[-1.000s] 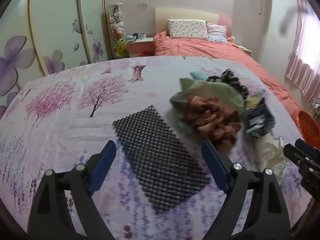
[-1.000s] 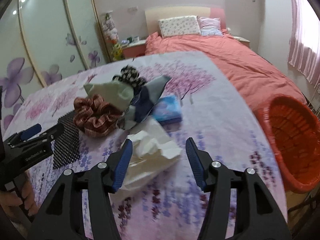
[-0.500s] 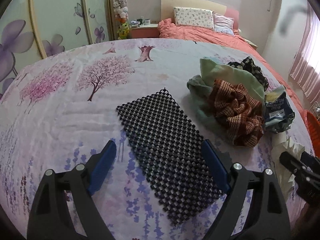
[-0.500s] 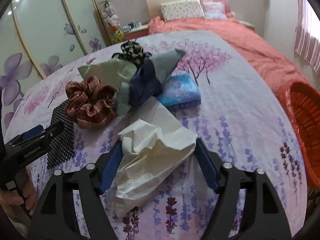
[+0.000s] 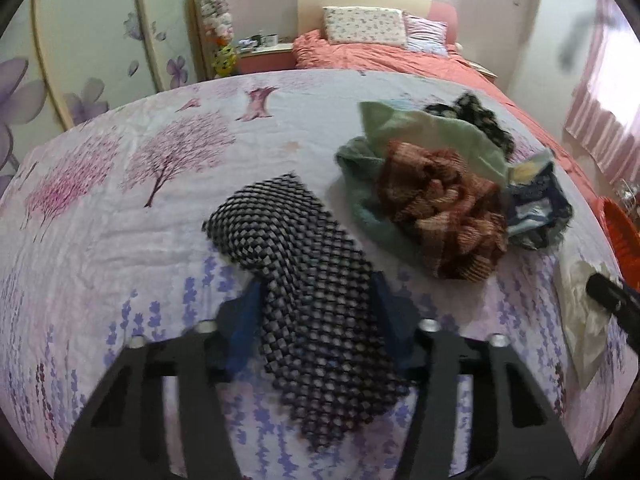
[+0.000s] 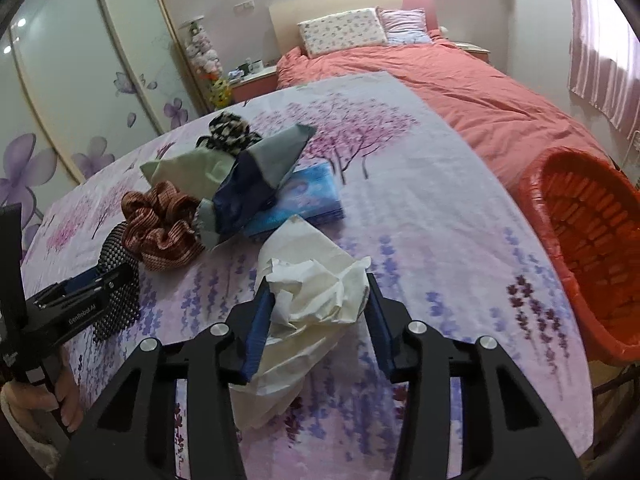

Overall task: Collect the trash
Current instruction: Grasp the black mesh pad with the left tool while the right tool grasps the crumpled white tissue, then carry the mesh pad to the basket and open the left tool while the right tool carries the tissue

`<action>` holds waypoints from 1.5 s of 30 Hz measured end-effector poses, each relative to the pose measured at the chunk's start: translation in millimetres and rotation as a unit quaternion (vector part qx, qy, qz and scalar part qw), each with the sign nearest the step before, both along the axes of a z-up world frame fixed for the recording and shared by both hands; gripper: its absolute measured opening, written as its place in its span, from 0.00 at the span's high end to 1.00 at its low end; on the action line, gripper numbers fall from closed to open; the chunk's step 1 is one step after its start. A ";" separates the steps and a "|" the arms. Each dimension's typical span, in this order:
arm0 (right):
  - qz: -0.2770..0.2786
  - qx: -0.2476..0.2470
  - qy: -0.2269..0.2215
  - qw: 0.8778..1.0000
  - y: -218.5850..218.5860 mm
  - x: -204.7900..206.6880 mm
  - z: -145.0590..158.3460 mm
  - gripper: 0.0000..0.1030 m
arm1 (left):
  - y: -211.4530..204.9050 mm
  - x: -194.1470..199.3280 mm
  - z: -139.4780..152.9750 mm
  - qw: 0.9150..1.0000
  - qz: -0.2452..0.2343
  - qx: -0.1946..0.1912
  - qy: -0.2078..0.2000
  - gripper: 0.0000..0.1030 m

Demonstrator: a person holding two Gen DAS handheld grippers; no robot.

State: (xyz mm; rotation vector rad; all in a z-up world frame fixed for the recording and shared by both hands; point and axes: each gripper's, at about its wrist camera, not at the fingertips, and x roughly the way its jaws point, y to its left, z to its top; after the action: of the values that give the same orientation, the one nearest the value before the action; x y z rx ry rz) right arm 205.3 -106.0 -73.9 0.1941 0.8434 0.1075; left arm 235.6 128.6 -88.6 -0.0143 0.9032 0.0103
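We work over a counter (image 6: 432, 184) draped in a tree-printed cloth, with a coral bed (image 6: 472, 92) behind and a wardrobe (image 6: 80, 92) to the left. Our left gripper (image 5: 316, 300) is closing on the black mesh mat (image 5: 304, 264); the right gripper (image 6: 318, 304) is closing on crumpled paper (image 6: 316, 284). The red basket (image 6: 584, 240) waits past the right edge (bare cloth between).

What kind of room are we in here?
A bedroom, most likely: a bed with pillows, a nightstand beside it, and floral wardrobe doors along the wall.
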 end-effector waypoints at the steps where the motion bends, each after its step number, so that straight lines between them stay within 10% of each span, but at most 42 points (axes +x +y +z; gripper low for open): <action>1: -0.002 0.000 0.000 1.000 -1.3 -0.8 -0.2 0.62 | -3.2 -0.6 0.8 1.000 -0.009 0.000 -0.001 0.67; 6: -0.008 0.002 -0.003 1.000 -8.4 -3.7 -0.4 0.64 | -9.7 -2.6 4.2 1.000 -0.013 0.007 -0.007 0.92; 26: -0.035 0.015 -0.062 0.997 -42.0 -25.5 39.3 0.65 | -3.5 -30.2 83.0 0.995 -0.034 -0.050 -0.084 0.94; 45: -0.108 0.011 -0.153 0.982 -106.6 -68.2 84.1 0.65 | -115.8 -67.1 150.2 0.972 -0.151 -0.088 -0.160 0.94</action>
State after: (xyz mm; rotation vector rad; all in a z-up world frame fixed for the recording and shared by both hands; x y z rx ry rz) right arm 137.2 -212.6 10.1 0.2809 0.5103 -0.0561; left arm 168.6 12.7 61.6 -0.0427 0.5738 -0.3468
